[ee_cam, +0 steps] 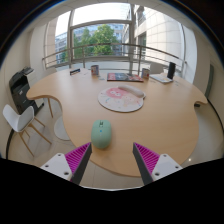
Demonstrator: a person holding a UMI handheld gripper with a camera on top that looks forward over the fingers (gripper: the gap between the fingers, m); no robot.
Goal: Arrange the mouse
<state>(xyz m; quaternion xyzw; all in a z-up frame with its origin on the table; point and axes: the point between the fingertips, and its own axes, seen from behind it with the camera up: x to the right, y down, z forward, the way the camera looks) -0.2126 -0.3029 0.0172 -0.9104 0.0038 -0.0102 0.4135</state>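
A pale green mouse lies on the wooden table, just ahead of my left finger and slightly left of the gap's centre. Farther along the table sits a round pink-and-white mouse mat. My gripper is open, its two magenta pads spread wide with nothing between them. The mouse sits beyond the fingertips, touching neither finger.
A white chair stands at the table's left edge, a dark chair behind it. Books and small items lie at the far side near large windows. A white paper lies far right.
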